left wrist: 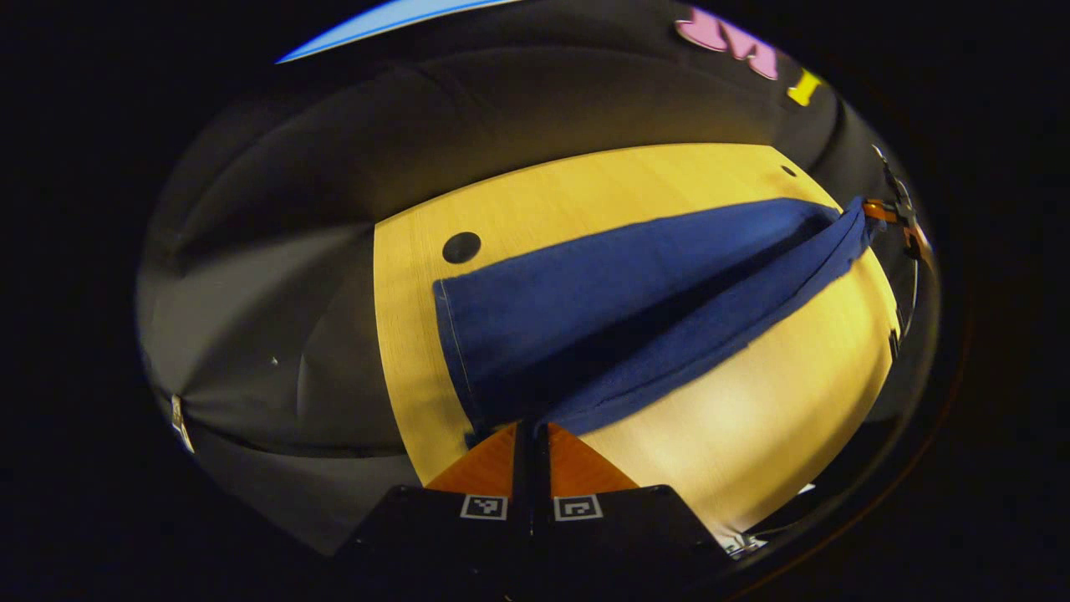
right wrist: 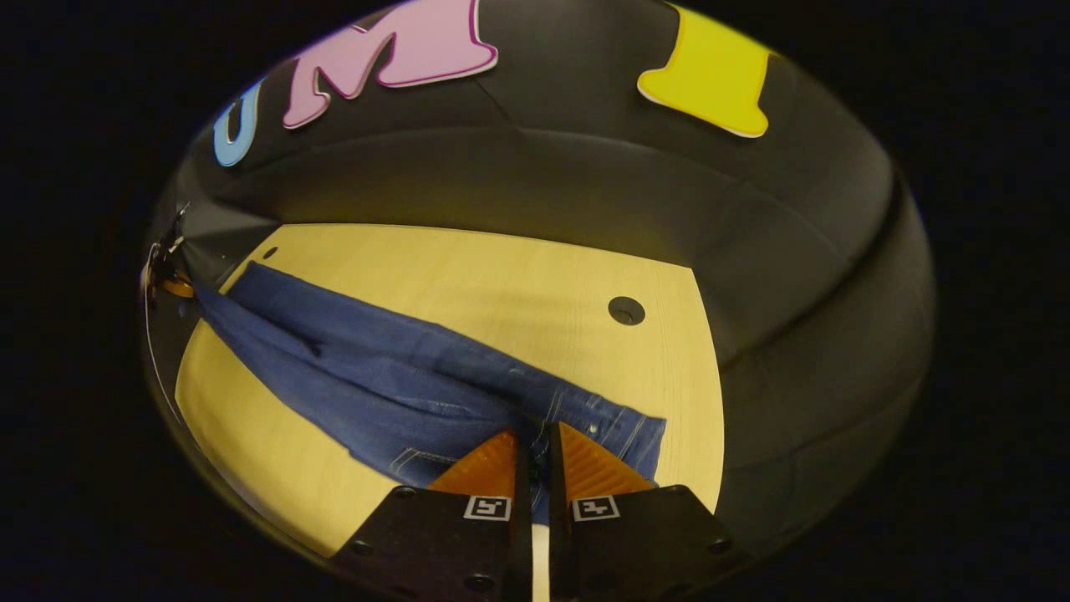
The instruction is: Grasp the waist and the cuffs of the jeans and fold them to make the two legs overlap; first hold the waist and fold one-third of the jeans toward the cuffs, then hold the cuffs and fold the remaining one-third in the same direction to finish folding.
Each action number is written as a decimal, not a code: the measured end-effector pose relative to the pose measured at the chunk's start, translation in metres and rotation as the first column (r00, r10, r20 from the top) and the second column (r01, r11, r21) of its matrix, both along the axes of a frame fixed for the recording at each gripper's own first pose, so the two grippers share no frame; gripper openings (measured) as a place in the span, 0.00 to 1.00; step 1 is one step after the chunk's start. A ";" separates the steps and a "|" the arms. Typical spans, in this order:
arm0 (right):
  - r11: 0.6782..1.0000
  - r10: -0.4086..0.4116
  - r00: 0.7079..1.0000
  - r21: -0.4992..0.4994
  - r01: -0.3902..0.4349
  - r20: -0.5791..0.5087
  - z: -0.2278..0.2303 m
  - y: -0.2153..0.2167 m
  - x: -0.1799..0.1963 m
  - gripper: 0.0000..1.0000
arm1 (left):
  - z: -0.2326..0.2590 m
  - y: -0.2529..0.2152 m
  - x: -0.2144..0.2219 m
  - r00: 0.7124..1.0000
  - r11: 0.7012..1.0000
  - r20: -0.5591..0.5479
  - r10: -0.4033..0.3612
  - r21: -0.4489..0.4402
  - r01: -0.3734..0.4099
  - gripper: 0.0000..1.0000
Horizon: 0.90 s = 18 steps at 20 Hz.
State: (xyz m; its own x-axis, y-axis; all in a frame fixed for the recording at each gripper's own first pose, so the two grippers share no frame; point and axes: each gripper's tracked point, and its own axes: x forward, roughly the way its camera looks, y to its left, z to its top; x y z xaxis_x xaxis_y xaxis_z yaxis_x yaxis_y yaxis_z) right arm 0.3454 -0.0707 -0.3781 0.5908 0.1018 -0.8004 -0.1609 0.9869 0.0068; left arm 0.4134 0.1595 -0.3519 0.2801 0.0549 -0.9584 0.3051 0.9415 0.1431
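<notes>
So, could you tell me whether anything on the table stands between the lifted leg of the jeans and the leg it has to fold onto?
Nothing visible does. The jeans hang between the left hand-held gripper at the cuff and the right hand-held gripper at the waist, and the wooden table beside them is bare.

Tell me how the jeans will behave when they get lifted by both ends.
The jeans will probably hang floppy: held at the cuffs by the left tool and at the waist by the right tool, they already sag and crease between them. The denim looks thick, so likely fairly heavy. It seems unlikely to slip, since both tools pinch folded fabric.
</notes>
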 end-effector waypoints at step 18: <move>0.996 0.055 0.998 -0.066 -0.057 -0.026 -0.024 0.004 0.023 0.98 | -0.013 0.007 0.106 0.863 0.954 0.410 0.294 -0.065 -0.294 0.99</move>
State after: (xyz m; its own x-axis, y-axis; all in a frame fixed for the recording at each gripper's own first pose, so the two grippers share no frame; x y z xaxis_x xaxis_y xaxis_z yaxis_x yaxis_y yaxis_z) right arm 0.3680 -0.0665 -0.4019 0.5657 0.0805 -0.8207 -0.2166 0.9748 -0.0537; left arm 0.5192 0.1660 -0.3646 0.6185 0.1964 -0.7609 -0.0722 0.9784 0.1939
